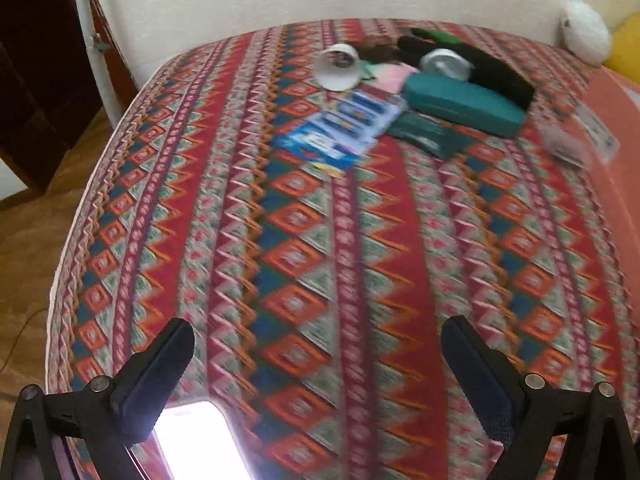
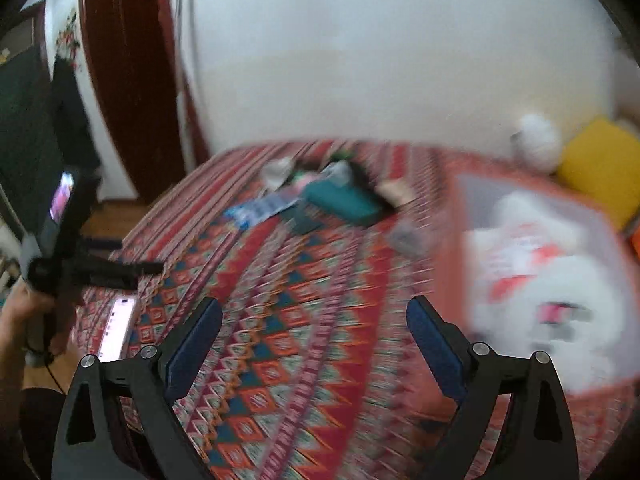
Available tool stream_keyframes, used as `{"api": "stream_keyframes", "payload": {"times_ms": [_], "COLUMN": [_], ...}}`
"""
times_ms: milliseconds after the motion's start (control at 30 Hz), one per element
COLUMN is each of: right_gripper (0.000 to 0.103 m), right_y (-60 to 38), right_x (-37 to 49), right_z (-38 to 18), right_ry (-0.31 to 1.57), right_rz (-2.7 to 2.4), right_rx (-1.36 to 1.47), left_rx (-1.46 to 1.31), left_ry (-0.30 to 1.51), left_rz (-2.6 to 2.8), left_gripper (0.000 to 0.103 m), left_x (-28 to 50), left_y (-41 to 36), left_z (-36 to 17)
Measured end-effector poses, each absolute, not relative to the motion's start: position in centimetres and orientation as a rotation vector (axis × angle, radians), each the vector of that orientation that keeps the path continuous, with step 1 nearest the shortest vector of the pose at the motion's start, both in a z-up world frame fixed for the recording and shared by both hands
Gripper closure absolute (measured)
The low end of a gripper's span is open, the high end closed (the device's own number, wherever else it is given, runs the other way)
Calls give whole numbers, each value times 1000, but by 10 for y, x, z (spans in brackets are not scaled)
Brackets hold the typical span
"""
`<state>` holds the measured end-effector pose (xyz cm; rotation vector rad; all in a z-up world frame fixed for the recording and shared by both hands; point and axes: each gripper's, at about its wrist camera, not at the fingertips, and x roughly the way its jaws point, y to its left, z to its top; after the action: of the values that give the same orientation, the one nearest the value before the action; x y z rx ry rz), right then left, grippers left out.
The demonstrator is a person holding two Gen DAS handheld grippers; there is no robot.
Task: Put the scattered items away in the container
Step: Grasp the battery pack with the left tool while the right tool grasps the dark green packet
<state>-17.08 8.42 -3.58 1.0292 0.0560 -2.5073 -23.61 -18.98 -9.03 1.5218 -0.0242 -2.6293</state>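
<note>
Left wrist: one teal case (image 1: 464, 103), two tape rolls (image 1: 338, 67).

Soft daylight; motion blur; fisheye bending

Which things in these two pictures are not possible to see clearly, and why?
- Bin contents, right view: motion blur; only white and red shapes.
- Blue packet print, left view: blurred.
- Phone screen, left view: glare, cut by bottom edge.
- Dark pile behind teal case: unclear.
</note>
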Motion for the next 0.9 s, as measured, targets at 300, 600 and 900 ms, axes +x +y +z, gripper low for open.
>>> {"api": "stream_keyframes", "payload": {"times_ms": [300,600,900], "right_gripper": [8,0,55], "right_y": [-6,-52,-50], "right_x": [-313,-414,-413], "right_z": [-148,-197,-185], "right_ry": [249,329,308], "right_rz": [-2412,-2318,-2281], "right_rx": [1279,1256,1260], "left_rx": [1647,1742,1691], "left_ry": [-158,-280,-191], "left_rz": [-2688,-2737,-2797], "left_gripper": [2,0,10], "left_x": [-355,-461,-458], "left_y": [-211,-202,-193], "left_z": [-135,-188,-189]}}
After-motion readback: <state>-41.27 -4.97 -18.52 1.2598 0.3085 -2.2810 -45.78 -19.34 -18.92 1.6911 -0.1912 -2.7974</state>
